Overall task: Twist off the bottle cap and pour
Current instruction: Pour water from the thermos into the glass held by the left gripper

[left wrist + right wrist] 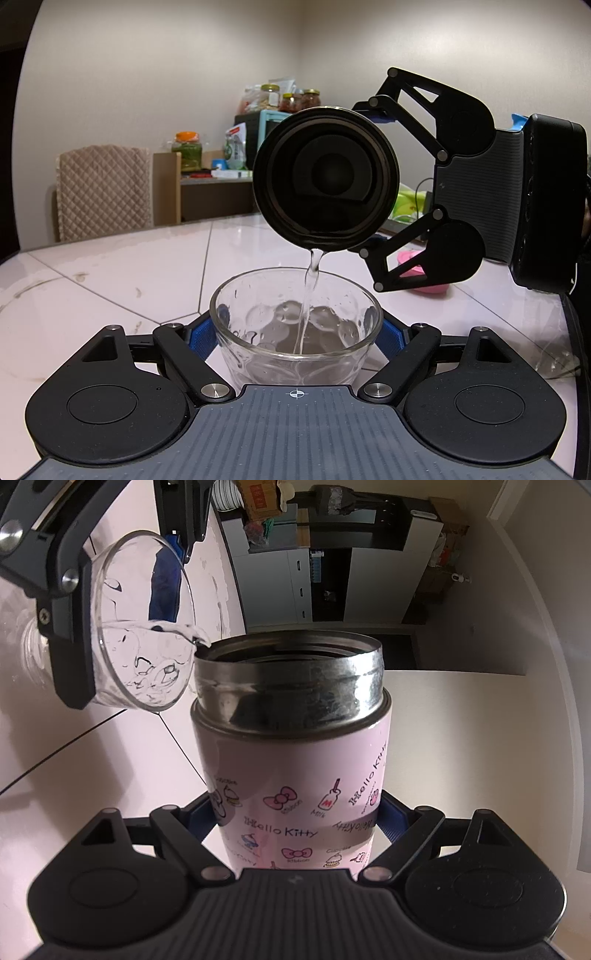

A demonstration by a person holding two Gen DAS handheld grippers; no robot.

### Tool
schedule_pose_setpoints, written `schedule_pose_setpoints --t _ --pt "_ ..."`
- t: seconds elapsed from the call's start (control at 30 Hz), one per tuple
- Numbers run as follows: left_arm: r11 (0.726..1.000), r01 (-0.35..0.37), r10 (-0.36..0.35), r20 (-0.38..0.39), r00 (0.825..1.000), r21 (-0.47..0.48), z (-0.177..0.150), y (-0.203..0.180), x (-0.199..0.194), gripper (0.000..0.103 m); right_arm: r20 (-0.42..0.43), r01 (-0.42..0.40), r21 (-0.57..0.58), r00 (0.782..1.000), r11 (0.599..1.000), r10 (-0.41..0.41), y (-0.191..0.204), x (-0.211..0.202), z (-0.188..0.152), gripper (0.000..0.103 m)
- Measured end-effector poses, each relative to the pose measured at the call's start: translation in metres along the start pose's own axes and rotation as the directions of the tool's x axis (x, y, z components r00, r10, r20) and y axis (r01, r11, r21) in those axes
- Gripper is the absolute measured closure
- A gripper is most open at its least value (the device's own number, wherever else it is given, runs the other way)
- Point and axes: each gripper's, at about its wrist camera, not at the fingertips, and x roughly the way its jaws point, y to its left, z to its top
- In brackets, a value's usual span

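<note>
From the left wrist view, I read the left gripper (297, 341) as clamped on the glass bowl (295, 328); its blue pads (201, 339) press the bowl wall from both sides, directly ahead of the tool body; the bowl sits upright over the white tiled table (110, 280). Above and just beyond the bowl, the bottle (325, 177) is tipped with its open mouth facing this camera; a thin stream of water (308, 306) falls from the lower lip of the mouth into the bowl, which holds a shallow pool. To the right of the bottle, I see the right gripper (373, 177) gripping it from the side. From the right wrist view, I confirm the right gripper (299, 819) is closed on the pink printed body of the bottle (295, 775); the steel threaded neck carries no cap; the bowl (144, 627) lies ahead and left of the mouth.
</note>
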Motion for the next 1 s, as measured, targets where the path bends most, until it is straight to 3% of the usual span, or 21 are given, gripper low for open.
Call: schedule_pose_setpoints --t 0.27,1.0 --pt "1.0 0.001 -0.001 0.0 1.0 -0.001 0.001 -0.001 0.001 0.015 -0.003 0.007 -0.009 1.0 1.0 -0.007 -0.015 0.01 0.003 0.015" --pt "1.0 0.001 -0.001 -0.001 1.0 -0.002 0.001 0.0 0.001 0.015 -0.004 0.022 -0.038 1.0 0.999 -0.022 -0.003 0.013 -0.022 0.015"
